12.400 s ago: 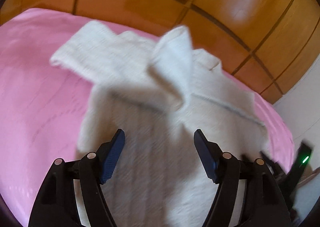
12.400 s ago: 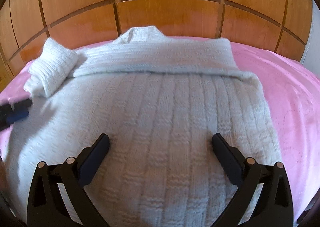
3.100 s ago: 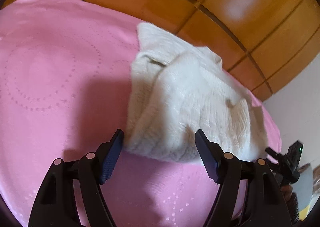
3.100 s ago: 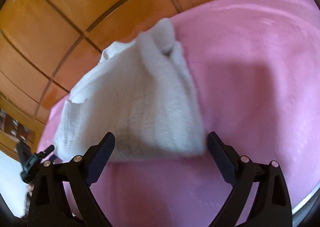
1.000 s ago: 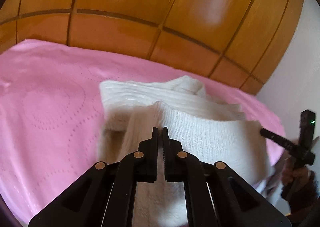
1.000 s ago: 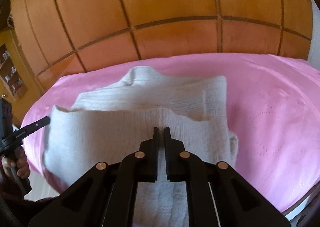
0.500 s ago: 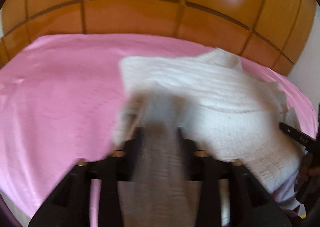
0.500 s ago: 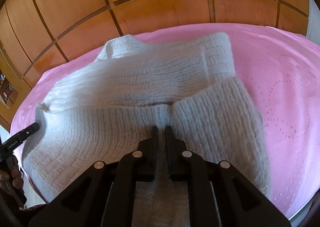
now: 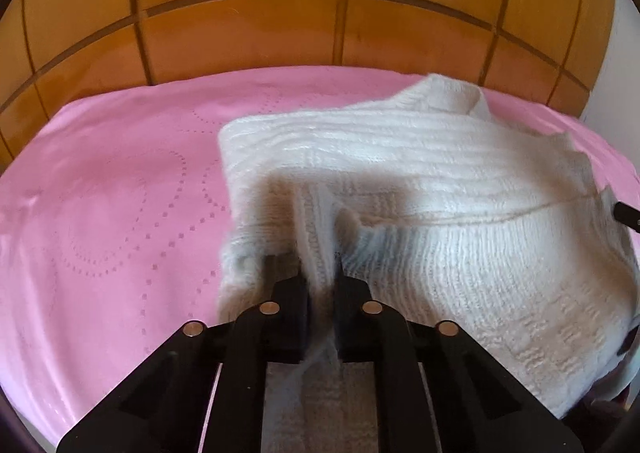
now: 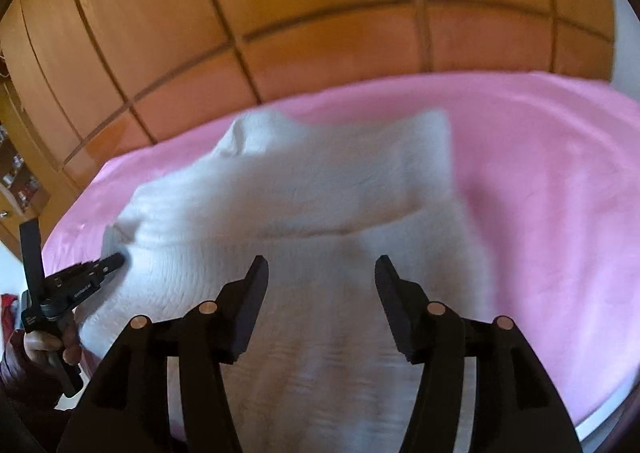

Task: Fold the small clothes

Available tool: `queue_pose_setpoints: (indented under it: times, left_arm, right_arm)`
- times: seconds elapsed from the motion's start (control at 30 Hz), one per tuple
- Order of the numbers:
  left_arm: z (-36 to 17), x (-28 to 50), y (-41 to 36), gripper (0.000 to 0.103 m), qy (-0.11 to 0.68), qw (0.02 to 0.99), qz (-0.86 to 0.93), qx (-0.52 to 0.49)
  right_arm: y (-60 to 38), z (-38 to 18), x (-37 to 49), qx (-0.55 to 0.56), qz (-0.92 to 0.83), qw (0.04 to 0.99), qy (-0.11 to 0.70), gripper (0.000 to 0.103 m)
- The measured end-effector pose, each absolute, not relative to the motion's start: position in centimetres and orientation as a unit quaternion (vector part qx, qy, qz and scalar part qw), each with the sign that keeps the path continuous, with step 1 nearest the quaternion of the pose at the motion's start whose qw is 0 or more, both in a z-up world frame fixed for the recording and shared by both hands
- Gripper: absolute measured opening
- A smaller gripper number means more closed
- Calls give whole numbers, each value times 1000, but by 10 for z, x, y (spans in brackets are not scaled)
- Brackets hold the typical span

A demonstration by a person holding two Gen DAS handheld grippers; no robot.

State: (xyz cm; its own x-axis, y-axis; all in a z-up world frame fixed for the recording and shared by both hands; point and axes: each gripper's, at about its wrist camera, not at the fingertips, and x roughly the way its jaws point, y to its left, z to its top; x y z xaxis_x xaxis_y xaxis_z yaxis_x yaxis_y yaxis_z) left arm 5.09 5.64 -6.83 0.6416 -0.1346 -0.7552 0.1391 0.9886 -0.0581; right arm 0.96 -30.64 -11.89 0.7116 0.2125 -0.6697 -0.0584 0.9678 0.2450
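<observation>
– Left wrist view? – The left gripper (image 9: pixel 320 273) pinches a fold of the white knit sweater (image 9: pixel 440 189) on the pink bed (image 9: pixel 112 213); fingertips buried in knit.
– Right wrist view? – Blurred; the right gripper (image 10: pixel 321 277) hangs open above the sweater (image 10: pixel 320 193), whose near edge is cut off.

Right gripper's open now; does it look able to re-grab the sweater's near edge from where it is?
Probably yes. The right gripper hangs open directly over the white sweater, nothing between them, while the left gripper is shut on its fabric.
</observation>
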Motion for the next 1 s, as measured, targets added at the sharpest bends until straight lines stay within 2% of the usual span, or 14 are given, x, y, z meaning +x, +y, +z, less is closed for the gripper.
queue_pose_setpoints:
  times: [0.1,0.23,0.27,0.3,0.37,0.4,0.67,0.83,1.0]
  left_arm:
    - [-63,43,59,7,404,911,-79,-2]
    - [-59,36,59,7,396,915,-82,-6]
    - [-58,35,59,7,395,915,-82,-8]
    - [-56,32,61,7,392,916,-82,-12]
    - [-51,33,64,7,385,919,-82,-13]
    - [-49,31,65,6,381,921,-82,-13]
    - [-14,3,79,6,342,934,-96,-26]
    - [8,10,84,6,323,940,-103,-37]
    - [18,55,86,6,314,944,-91,-45]
  right_arm:
    - [-324,-114,1,82,30,927,366,64]
    - [-332,-129,9,73,9,918,389,65]
    - [-331,-132,12,71,11,917,393,61]
    - [-329,-135,15,66,16,914,400,57]
    - [-318,-142,19,39,18,909,415,12]
    - [-315,-142,17,28,18,909,415,7]
    - [-324,-88,-14,50,43,931,360,7]
    - [-328,-60,12,82,59,939,329,6]
    - [-334,-54,64,106,45,940,321,6]
